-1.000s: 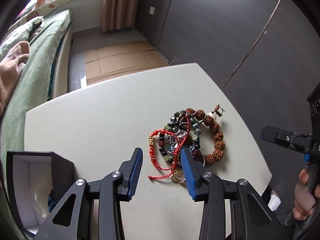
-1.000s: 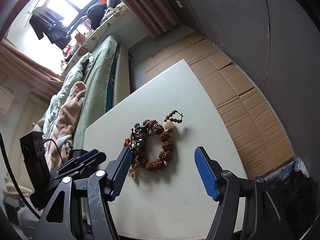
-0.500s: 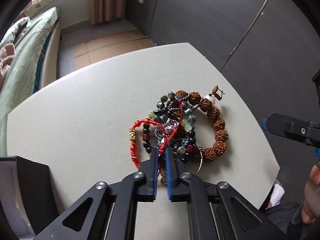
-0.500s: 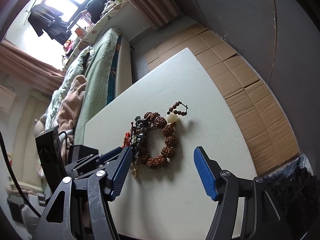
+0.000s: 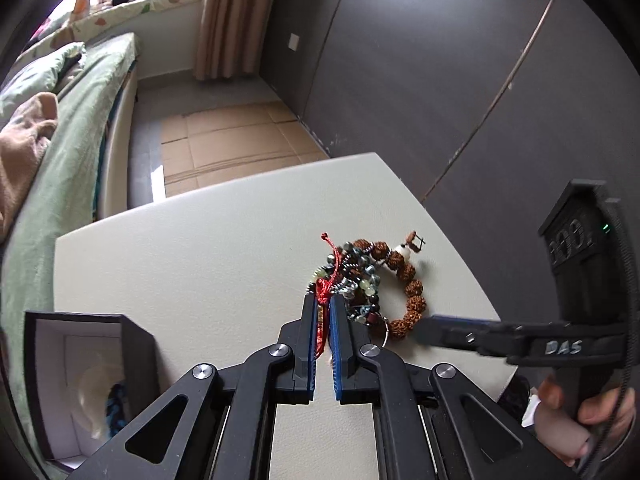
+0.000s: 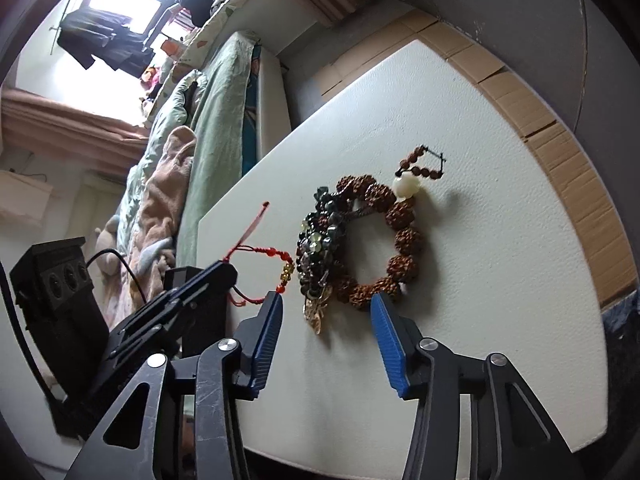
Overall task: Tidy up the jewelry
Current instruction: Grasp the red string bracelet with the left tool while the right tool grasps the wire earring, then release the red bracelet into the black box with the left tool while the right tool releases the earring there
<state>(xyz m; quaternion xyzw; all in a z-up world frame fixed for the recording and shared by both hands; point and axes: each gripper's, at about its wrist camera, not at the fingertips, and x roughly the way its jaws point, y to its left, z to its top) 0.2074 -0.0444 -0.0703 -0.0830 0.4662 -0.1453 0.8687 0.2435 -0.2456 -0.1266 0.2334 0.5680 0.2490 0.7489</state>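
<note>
My left gripper (image 5: 324,308) is shut on a red cord bracelet (image 5: 325,292) and holds it lifted off the pile; it also shows in the right wrist view (image 6: 276,258), hanging from the left gripper's fingers (image 6: 216,276). A pile of bracelets lies on the white table (image 5: 192,256): a brown seed-bead bracelet (image 5: 412,292) with a white bead, and dark mixed-bead strands (image 5: 360,280). In the right wrist view the brown bracelet (image 6: 404,240) and dark strands (image 6: 320,240) lie just ahead of my open, empty right gripper (image 6: 326,308).
An open black jewelry box (image 5: 88,380) with white lining stands at the table's near left. A bed with green bedding (image 5: 60,140) lies left of the table. Cardboard (image 5: 232,140) covers the floor beyond. A dark wall (image 5: 440,80) runs along the right.
My left gripper closed on the red cord bracelet and lifted it off the pile. My right gripper moved closer to the pile and stayed open.
</note>
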